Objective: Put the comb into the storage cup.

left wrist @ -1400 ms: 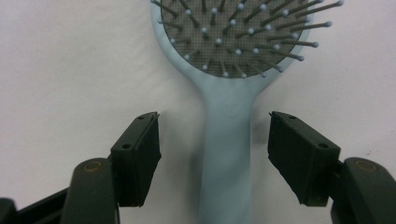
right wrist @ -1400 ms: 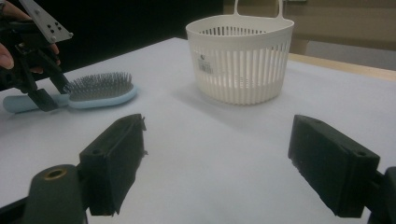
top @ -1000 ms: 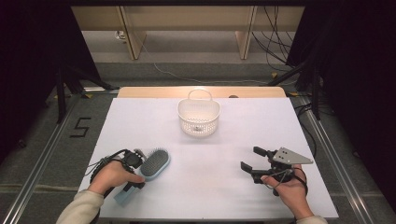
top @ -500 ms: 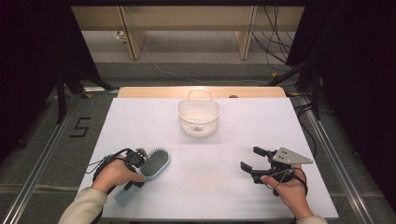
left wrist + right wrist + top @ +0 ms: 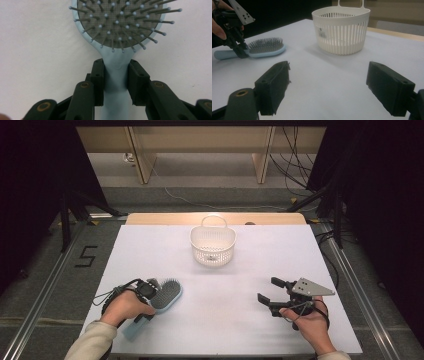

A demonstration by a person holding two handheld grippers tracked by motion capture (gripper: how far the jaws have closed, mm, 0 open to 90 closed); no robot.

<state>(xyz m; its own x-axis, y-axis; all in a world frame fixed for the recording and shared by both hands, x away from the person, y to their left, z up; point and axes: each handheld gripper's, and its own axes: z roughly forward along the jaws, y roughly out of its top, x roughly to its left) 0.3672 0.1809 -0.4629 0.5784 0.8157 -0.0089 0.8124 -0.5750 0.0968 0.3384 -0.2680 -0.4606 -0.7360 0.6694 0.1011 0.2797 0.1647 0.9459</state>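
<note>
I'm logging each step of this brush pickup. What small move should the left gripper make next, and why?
Probably lift straight up. The left gripper has just been closing, its pads now against the hairbrush neck, and the brush lies flat on the table.

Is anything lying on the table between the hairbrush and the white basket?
No. In the high view only bare white tabletop lies between the hairbrush and the basket; the right gripper view shows the same.
</note>
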